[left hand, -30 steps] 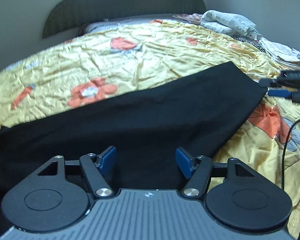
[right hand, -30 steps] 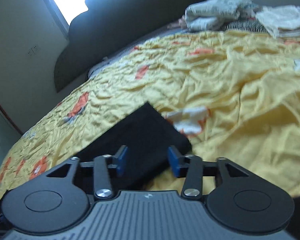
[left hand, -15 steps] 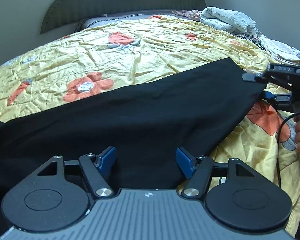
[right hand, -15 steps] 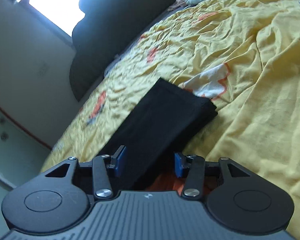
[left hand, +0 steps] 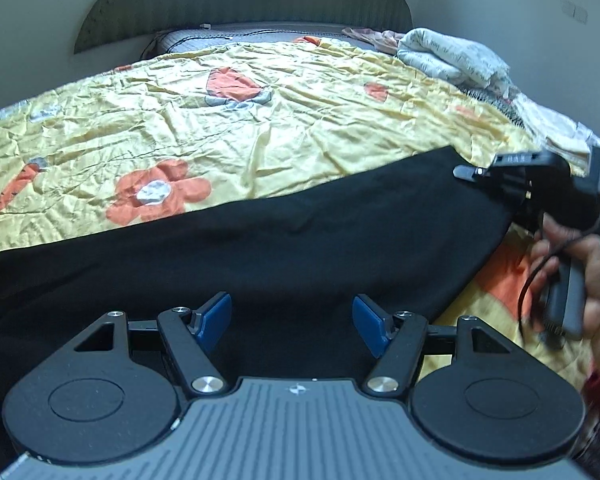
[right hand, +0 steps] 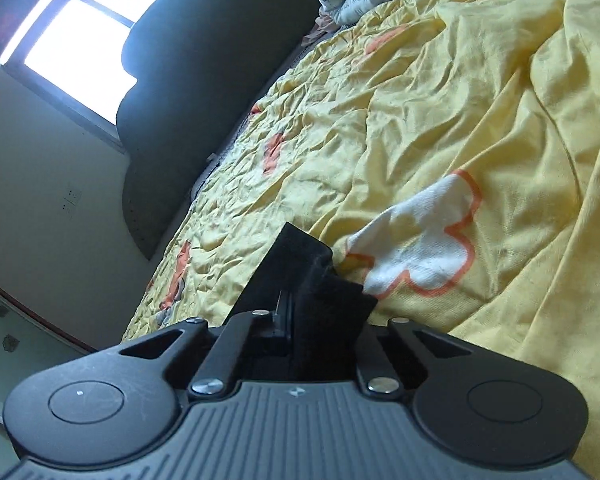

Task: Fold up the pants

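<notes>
Left wrist view shows the black pants (left hand: 260, 248) lying as a long band across the near part of the bed (left hand: 260, 92), its long axis running from the bed's left edge toward the right. The right tool (left hand: 500, 176) has closed on the pants' right end, and the right wrist view shows the cloth bunched between its jaws. The left tool (left hand: 292, 324) hovers open over the middle of the band, nothing between its pads. No containers are here; a folded blanket (left hand: 452, 56) lies by the headboard.
</notes>
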A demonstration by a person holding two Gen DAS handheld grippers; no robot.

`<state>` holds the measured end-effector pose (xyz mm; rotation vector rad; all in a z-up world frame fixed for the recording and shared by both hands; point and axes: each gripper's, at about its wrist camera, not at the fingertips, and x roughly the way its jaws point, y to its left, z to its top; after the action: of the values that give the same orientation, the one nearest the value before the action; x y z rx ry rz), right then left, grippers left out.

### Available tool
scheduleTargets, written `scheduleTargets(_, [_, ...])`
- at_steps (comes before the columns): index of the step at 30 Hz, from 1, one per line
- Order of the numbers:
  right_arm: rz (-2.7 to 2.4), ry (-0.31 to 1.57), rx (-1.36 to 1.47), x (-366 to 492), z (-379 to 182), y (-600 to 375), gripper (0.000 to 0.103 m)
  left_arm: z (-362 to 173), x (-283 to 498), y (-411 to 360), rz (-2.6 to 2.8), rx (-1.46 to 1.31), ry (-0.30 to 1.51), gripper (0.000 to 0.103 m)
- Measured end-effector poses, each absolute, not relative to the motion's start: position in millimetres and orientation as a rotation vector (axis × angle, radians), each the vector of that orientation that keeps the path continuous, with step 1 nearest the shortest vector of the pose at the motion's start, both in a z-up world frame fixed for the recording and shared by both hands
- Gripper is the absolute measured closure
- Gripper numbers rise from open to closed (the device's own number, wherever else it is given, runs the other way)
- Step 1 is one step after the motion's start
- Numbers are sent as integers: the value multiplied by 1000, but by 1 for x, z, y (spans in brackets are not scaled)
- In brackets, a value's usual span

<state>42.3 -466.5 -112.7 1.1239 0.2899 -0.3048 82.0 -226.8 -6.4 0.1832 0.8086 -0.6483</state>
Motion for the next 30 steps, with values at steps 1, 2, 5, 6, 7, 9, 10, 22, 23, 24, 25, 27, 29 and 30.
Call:
scheduleTargets(1, [-303, 284, 1099, 41, -109, -464, 99, -6, 86, -228, -656, 163, 825, 33])
scheduleTargets(2, [-298, 280, 1064, 38, -104, -459, 99, -6, 91, -229, -664, 138, 843, 33])
scheduleTargets(5, [-278, 286, 899, 39, -80, -442, 99, -8, 110, -226, -696, -10, 920, 33])
scheduleTargets(6, [-267, 287, 837, 40, -71, -435, 99, -9, 118, -224, -705, -83, 955, 33])
scheduleTargets(7, [-252, 288, 774, 41, -63, -426, 99, -11, 126, -221, -715, -164, 993, 33])
scheduleTargets(9, [-219, 307, 650, 45, -49, -408, 99, -17, 141, -217, -751, -343, 1068, 33])
scheduleTargets(10, [-204, 316, 586, 48, -43, -397, 99, -20, 148, -216, -769, -426, 1096, 33])
scheduleTargets(22, [-91, 372, 66, 56, -32, -282, 98, -51, 187, -241, -829, -959, 1234, 28])
scheduleTargets(23, [-85, 368, 39, 54, -31, -275, 98, -53, 190, -241, -823, -970, 1237, 28])
scheduleTargets(24, [-79, 365, 14, 53, -31, -270, 98, -54, 192, -241, -824, -976, 1245, 36])
scheduleTargets(25, [-72, 366, -11, 53, -31, -264, 98, -55, 194, -240, -827, -966, 1261, 52])
scheduleTargets(27, [-74, 367, -65, 53, -32, -252, 98, -54, 196, -241, -795, -877, 1274, 77])
scheduleTargets(29, [-76, 361, -112, 51, -33, -244, 98, -53, 194, -239, -765, -812, 1259, 97])
scheduleTargets(30, [-72, 367, -123, 52, -34, -243, 98, -53, 193, -238, -762, -795, 1249, 98])
